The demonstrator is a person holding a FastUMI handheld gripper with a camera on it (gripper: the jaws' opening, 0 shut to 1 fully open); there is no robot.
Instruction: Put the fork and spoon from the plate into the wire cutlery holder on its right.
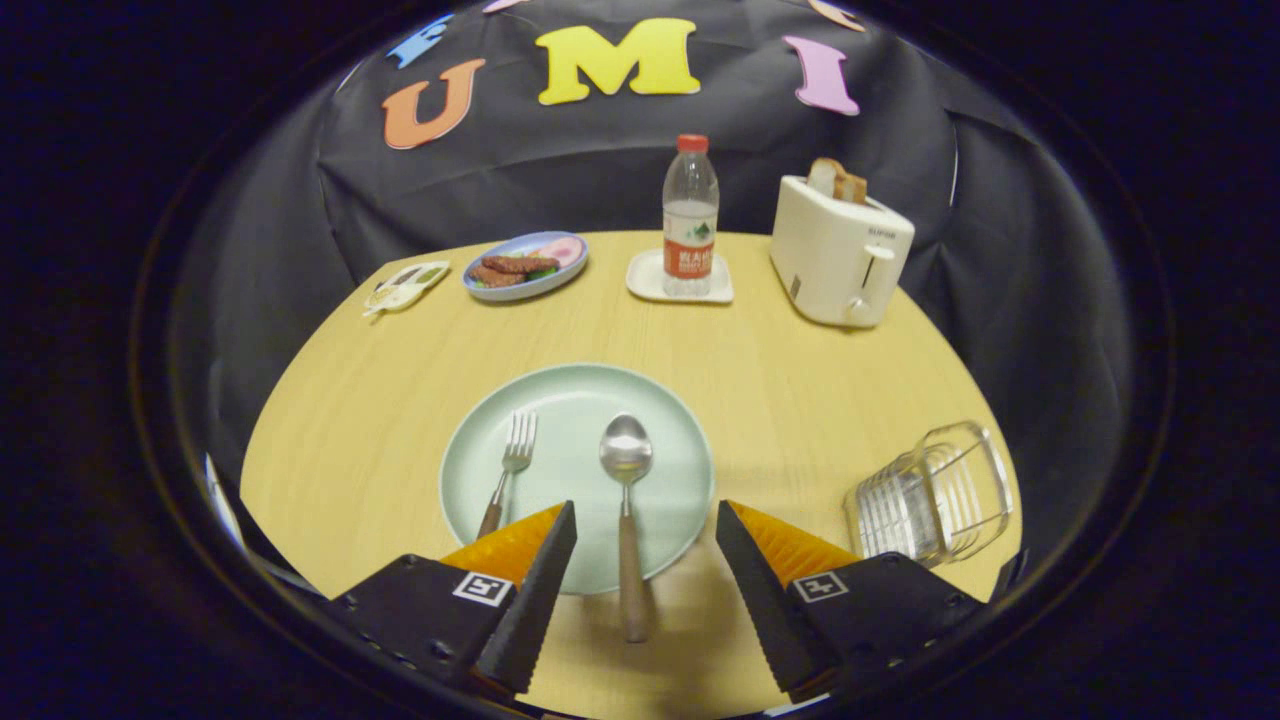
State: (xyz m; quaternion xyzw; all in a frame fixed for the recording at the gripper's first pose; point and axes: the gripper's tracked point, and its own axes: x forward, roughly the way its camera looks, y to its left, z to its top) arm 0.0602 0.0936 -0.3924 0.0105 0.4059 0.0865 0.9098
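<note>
A pale green plate [665,440] lies on the wooden table just ahead of my fingers. On it rest a fork [508,470] at the left and a spoon [627,500] at the middle, both with brown handles pointing toward me. The spoon's handle reaches over the plate's near rim and lies between my two fingers. My gripper [645,520] is open, held above the near rim and touching nothing. The fork's handle end disappears behind my left finger [530,580]. The wire cutlery holder [930,495] stands to the right of the plate, beside my right finger.
At the table's far side stand a water bottle [690,215] on a white coaster [650,285], a white toaster [838,250] with bread in it, a blue plate of food [570,270], and a small packet [405,287]. Bare tabletop separates these from the green plate.
</note>
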